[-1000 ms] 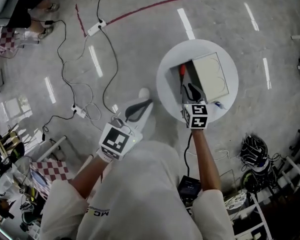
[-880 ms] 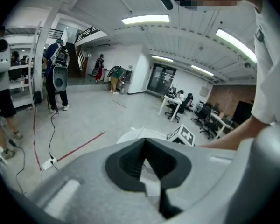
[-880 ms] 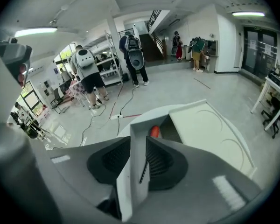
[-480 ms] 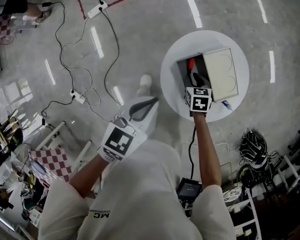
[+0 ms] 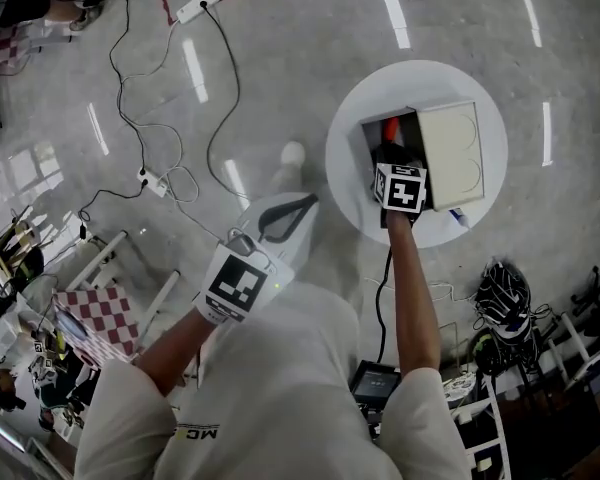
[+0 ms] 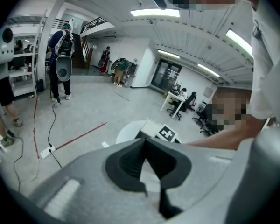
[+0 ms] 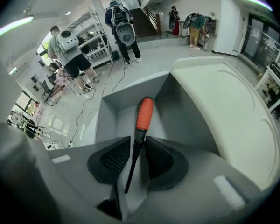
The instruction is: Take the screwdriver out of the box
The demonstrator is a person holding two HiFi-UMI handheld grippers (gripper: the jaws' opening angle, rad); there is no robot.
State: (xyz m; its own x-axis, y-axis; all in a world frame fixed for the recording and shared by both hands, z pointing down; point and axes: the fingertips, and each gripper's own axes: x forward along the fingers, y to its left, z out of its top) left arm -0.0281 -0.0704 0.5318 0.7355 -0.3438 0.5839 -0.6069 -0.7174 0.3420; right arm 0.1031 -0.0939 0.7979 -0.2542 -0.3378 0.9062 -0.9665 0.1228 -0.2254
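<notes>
Grasp not yet made: straddled screwdriver (image 7: pixel 144 113) shaft with right tongs (image 7: pixel 138 140) spread, unclamped, inside box's (image 7: pixel 126 97) nine-o'clock half on counter (image 5: pixel 350 158). Held left tongs (image 6: pixel 144 141) together, empty, off counter at eight o'clock. Left clamping and lifting undone.

Left tool (image 6: pixel 144 141) jaws together, right tool (image 7: pixel 137 146) pointing steeply down, jaws apart

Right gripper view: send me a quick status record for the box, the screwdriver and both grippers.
box: open, on the round white table
lid: lying open beside the compartment
screwdriver: orange handle, lying inside the box
right gripper: open, jaws either side of the screwdriver's shaft, not clamped
left gripper: shut, empty, off to the side of the table
task step: screwdriver not yet lifted out
</notes>
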